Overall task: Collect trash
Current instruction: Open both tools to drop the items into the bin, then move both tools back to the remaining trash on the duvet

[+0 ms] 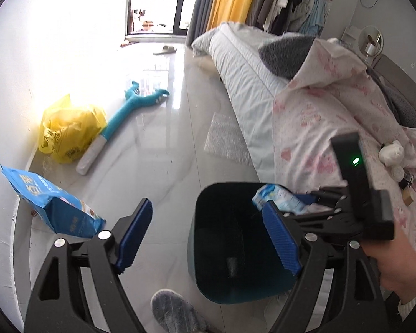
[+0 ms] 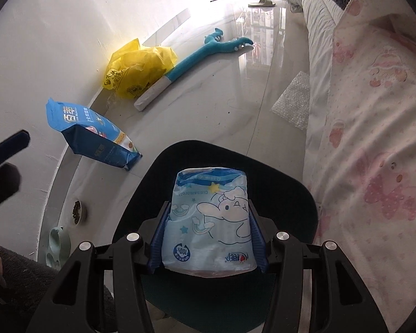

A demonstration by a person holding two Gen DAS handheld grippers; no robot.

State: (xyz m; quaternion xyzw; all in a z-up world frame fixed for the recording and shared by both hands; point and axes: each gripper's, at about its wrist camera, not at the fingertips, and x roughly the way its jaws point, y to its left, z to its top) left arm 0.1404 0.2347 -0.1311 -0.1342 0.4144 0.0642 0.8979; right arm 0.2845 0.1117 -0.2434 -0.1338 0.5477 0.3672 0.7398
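Over the bin, right tongs pinch the wrapper, left tongs spread and empty; light film may cling to a pad or drift past the rim on release

My two grippers, both tipped downward.
Left gripper jaws spread wide, empty; right gripper jaws clamped on a packet.
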